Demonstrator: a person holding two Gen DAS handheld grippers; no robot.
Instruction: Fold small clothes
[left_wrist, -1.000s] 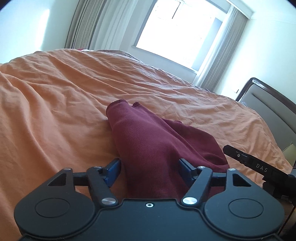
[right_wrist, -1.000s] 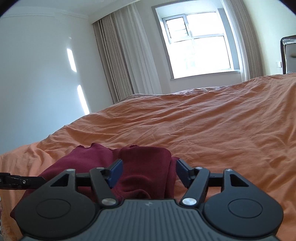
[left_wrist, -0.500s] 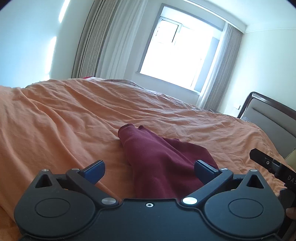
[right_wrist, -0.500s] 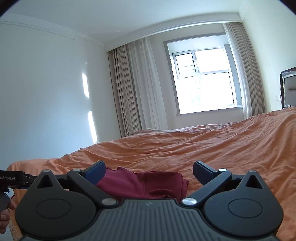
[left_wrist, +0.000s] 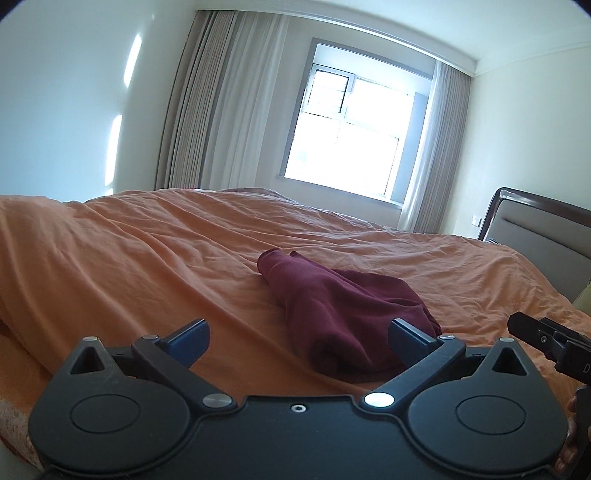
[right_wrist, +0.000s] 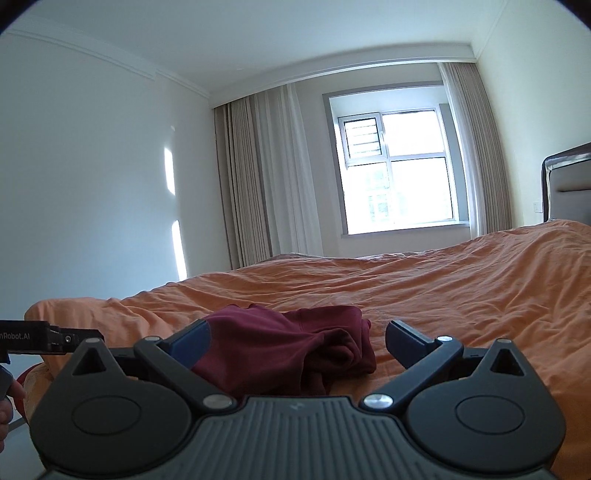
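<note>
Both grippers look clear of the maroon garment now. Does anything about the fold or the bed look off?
The maroon garment is not a neat fold: it lies bunched and lopsided on the orange bedspread, layers bulging unevenly at its near end. Left gripper and right gripper are open, holding nothing. Nothing looks damaged.

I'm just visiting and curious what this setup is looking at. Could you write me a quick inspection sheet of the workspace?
Surface: bed with a wrinkled orange cover.
Job's things: one dark red garment, bunched in a loose fold on the cover.
Clutter: nothing seen.
Tongs: left tongs open, holding nothing; right tongs open, holding nothing. Both sit short of the garment, not touching it.
Cables: nothing seen.
Surroundings: bright window, pale curtains, white walls, padded headboard at the right.
</note>
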